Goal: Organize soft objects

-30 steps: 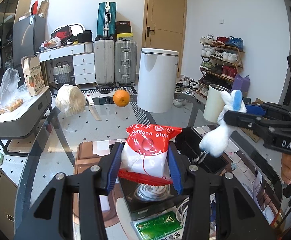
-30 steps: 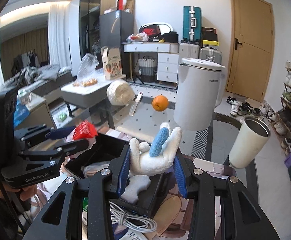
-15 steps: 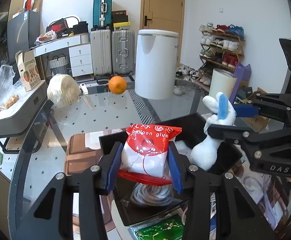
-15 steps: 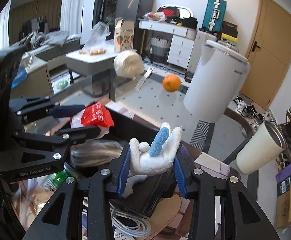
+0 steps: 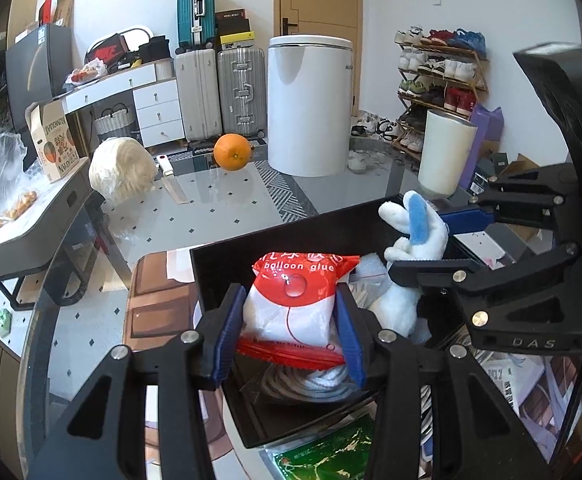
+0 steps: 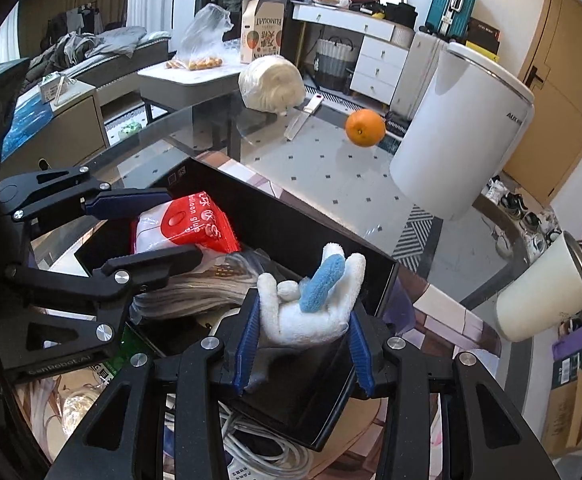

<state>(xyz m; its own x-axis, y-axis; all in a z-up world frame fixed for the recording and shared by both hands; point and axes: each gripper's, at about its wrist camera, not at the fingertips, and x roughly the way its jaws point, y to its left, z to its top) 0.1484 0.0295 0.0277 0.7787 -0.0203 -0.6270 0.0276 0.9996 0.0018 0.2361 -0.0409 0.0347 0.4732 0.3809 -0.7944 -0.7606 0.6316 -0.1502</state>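
Observation:
My left gripper (image 5: 291, 320) is shut on a red and white bag of balloon glue (image 5: 297, 308), held over a black open box (image 5: 259, 248) on the glass table. My right gripper (image 6: 303, 328) is shut on a white plush rabbit with blue ears (image 6: 311, 304) and holds it over the right half of the same box (image 6: 287, 216). In the left wrist view the rabbit (image 5: 411, 240) hangs partly inside the box beside the bag. In the right wrist view the bag (image 6: 187, 224) shows in the left gripper (image 6: 163, 224). Clear bags with a coiled cord (image 6: 195, 288) lie in the box.
An orange (image 5: 233, 151), a wrapped pale bundle (image 5: 125, 168), a knife (image 5: 173, 178) and a tall white bin (image 5: 309, 104) stand at the far part of the glass table (image 5: 211, 216). A cream cup (image 6: 547, 284) stands right. White cable (image 6: 267, 452) and a green packet (image 5: 323, 456) lie in front of the box.
Both grippers have come down toward the black box. The rabbit has moved left and down, from beside the box to partly inside it. The bag stays gripped.

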